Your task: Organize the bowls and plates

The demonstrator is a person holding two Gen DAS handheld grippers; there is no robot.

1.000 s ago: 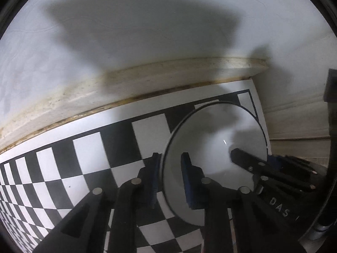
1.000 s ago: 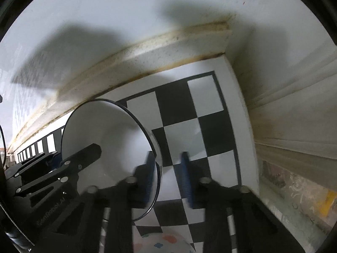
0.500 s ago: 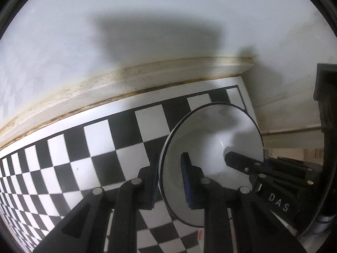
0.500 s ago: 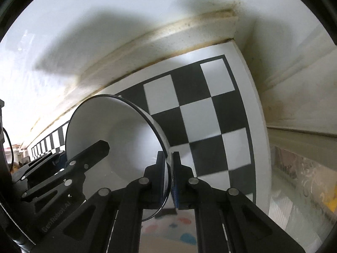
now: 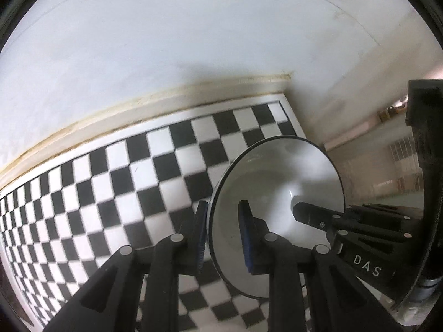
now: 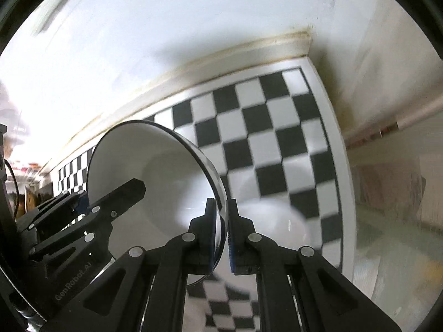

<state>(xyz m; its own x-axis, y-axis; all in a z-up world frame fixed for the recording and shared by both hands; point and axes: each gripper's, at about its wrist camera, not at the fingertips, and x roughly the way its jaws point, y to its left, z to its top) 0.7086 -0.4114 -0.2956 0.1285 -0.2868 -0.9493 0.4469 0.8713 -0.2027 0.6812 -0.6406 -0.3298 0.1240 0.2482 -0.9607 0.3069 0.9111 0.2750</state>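
White bowl (image 5: 277, 193) with thin dark rim, tipped on edge, lower right of centre in the left wrist view and lower left of centre in the right wrist view (image 6: 155, 177). Both tools are on its rim, opposite sides.

Handling, my read: glazed ceramic or enamel, stiff, slick, chips if knocked. Moderate weight, and held by the rim it will want to swing. Rim is the only sensible hold; the wall is too steep and smooth.

Right tongs (image 6: 224, 232): narrow, pads clamped on the rim at lower centre of frame, one pad inside, one outside. Firm hold.

Left tongs (image 5: 224, 235): pads straddle the rim, one outside, one inside the bowl, but a visible gap shows between them and the wall. Looks slack, not pinching.

Below: black-and-white chequered surface (image 5: 110, 193), meeting a white wall (image 5: 166, 41) with a stained skirting strip. A second pale rounded dish (image 6: 277, 221), blurred, lies under the right tongs on the surface.

Risk: rim slipping through the pads if tilted further.
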